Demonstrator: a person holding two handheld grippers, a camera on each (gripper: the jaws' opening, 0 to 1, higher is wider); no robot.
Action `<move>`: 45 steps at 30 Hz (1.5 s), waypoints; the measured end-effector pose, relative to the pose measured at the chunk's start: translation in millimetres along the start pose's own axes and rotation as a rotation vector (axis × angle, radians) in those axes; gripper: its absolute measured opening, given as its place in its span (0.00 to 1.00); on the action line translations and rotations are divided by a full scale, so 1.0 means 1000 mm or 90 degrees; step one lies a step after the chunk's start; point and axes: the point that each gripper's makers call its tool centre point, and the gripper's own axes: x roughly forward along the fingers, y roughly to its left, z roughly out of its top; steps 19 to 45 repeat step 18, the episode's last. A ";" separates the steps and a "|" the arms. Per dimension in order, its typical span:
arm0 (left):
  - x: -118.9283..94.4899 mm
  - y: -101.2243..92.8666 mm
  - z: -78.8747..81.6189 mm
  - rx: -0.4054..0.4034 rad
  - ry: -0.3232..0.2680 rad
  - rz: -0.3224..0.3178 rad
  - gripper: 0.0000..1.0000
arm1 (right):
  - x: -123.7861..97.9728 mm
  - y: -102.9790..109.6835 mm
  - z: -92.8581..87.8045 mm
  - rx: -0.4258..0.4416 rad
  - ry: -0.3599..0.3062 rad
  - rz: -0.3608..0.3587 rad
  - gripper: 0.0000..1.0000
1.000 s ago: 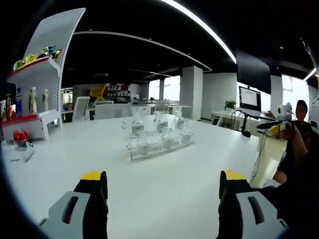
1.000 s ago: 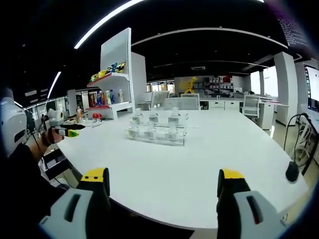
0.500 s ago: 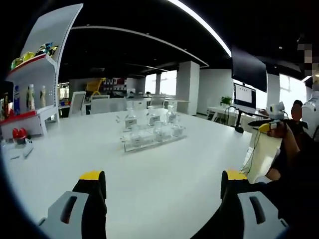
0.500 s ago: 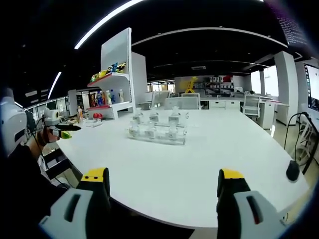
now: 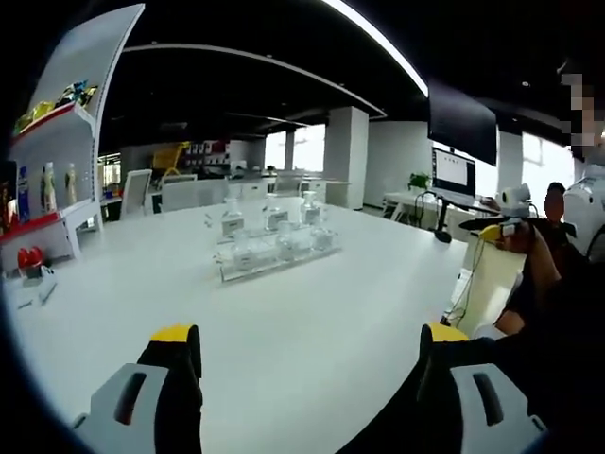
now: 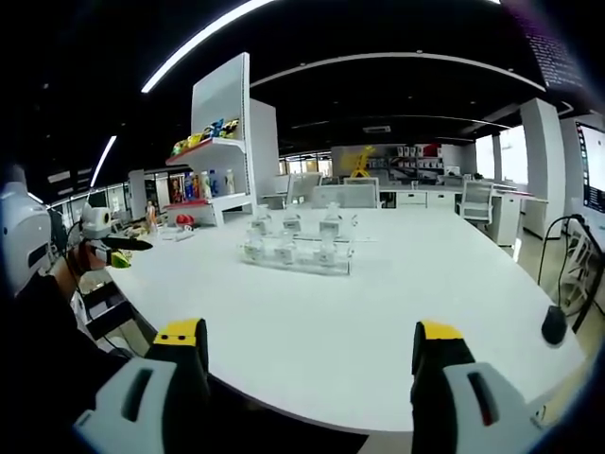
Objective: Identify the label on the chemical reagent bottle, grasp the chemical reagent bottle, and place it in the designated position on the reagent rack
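Bottles (image 5: 233, 221): clear glass with white labels, standing in a see-through rack (image 5: 274, 267) well ahead of both grippers, near the middle of the white table (image 5: 312, 331); label text too small to read.
Left gripper (image 5: 304, 348): jaws spread wide, yellow-tipped, nothing between them, held above the near part of the table; it also appears at the left of the right gripper view (image 6: 113, 248), off the table's edge.
Right gripper (image 6: 307, 343): jaws spread wide, nothing between them, held over the near edge of the table; it also appears at the right of the left gripper view (image 5: 501, 227), gripped by a hand (image 5: 526, 248).
Rack in the right gripper view (image 6: 297, 253): bottles (image 6: 329, 227) stand in two rows, front row lower than the back.
Shelf unit (image 6: 219, 151): white, at the far left of the table, with coloured packets on the top shelf and drink bottles below.
Red items (image 5: 31, 257): on the table just in front of the shelf unit.
Monitor (image 5: 452, 174): lit screen on a desk beyond the table's right side.
Black object (image 6: 555, 325): small and rounded, near the table's right edge.
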 end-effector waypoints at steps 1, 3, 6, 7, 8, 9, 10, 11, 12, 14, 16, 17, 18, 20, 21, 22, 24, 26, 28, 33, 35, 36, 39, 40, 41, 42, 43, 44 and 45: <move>0.000 -0.001 -0.001 0.003 0.003 -0.001 0.95 | 0.000 0.000 0.000 0.000 0.001 0.001 0.86; 0.001 -0.002 -0.002 0.006 0.006 -0.002 0.95 | 0.000 0.001 -0.001 0.000 0.002 0.001 0.86; 0.001 -0.004 -0.002 0.004 0.008 -0.009 0.95 | 0.001 0.001 -0.001 -0.001 0.003 0.001 0.86; 0.001 -0.005 -0.001 0.005 0.007 -0.010 0.95 | 0.000 0.001 0.000 -0.002 0.003 0.000 0.86; 0.000 -0.006 0.000 0.008 0.006 -0.011 0.95 | 0.000 0.002 0.001 -0.003 0.003 0.000 0.86; 0.000 -0.006 0.001 0.009 0.004 -0.011 0.95 | -0.001 0.002 0.002 -0.005 0.001 0.000 0.86; 0.000 -0.007 0.001 0.009 0.003 -0.013 0.95 | -0.001 0.003 0.002 -0.006 -0.001 0.001 0.86; 0.000 -0.007 0.001 0.008 0.003 -0.014 0.95 | -0.001 0.003 0.003 -0.005 -0.002 0.001 0.86; 0.000 -0.007 0.001 0.008 0.005 -0.014 0.95 | -0.002 0.003 0.002 -0.004 -0.003 0.001 0.86; 0.001 -0.007 -0.001 0.008 0.010 -0.014 0.95 | -0.001 0.002 0.000 -0.002 -0.001 0.000 0.86; 0.001 -0.007 -0.003 0.009 0.015 -0.014 0.95 | 0.000 0.002 -0.002 -0.001 0.003 0.000 0.86; 0.001 -0.007 -0.003 0.010 0.015 -0.014 0.95 | 0.000 0.002 -0.002 -0.001 0.004 0.000 0.86; 0.001 -0.007 -0.003 0.010 0.015 -0.014 0.95 | 0.000 0.002 -0.002 -0.001 0.004 0.000 0.86; 0.001 -0.007 -0.003 0.010 0.015 -0.014 0.95 | 0.000 0.002 -0.002 -0.001 0.004 0.000 0.86; 0.001 -0.007 -0.003 0.010 0.015 -0.014 0.95 | 0.000 0.002 -0.002 -0.001 0.004 0.000 0.86; 0.001 -0.007 -0.003 0.010 0.015 -0.014 0.95 | 0.000 0.002 -0.002 -0.001 0.004 0.000 0.86; 0.001 -0.007 -0.003 0.010 0.015 -0.014 0.95 | 0.000 0.002 -0.002 -0.001 0.004 0.000 0.86; 0.001 -0.007 -0.003 0.010 0.015 -0.014 0.95 | 0.000 0.002 -0.002 -0.001 0.004 0.000 0.86; 0.001 -0.007 -0.003 0.010 0.015 -0.014 0.95 | 0.000 0.002 -0.002 -0.001 0.004 0.000 0.86; 0.001 -0.007 -0.003 0.010 0.015 -0.014 0.95 | 0.000 0.002 -0.002 -0.001 0.004 0.000 0.86; 0.001 -0.007 -0.003 0.010 0.015 -0.014 0.95 | 0.000 0.002 -0.002 -0.001 0.004 0.000 0.86; 0.001 -0.007 -0.003 0.010 0.015 -0.014 0.95 | 0.000 0.002 -0.002 -0.001 0.004 0.000 0.86; 0.001 -0.007 -0.003 0.010 0.015 -0.014 0.95 | 0.000 0.002 -0.002 -0.001 0.004 0.000 0.86; 0.001 -0.007 -0.003 0.010 0.015 -0.014 0.95 | 0.000 0.002 -0.002 -0.001 0.004 0.000 0.86; 0.001 -0.007 -0.003 0.010 0.015 -0.014 0.95 | 0.000 0.002 -0.002 -0.001 0.004 0.000 0.86; 0.001 -0.007 -0.003 0.010 0.015 -0.014 0.95 | 0.000 0.002 -0.002 -0.001 0.004 0.000 0.86; 0.001 -0.007 -0.003 0.010 0.015 -0.014 0.95 | 0.000 0.002 -0.002 -0.001 0.004 0.000 0.86; 0.001 -0.007 -0.003 0.010 0.015 -0.014 0.95 | 0.000 0.002 -0.002 -0.001 0.004 0.000 0.86; 0.001 -0.007 -0.003 0.010 0.015 -0.014 0.95 | 0.000 0.002 -0.002 -0.001 0.004 0.000 0.86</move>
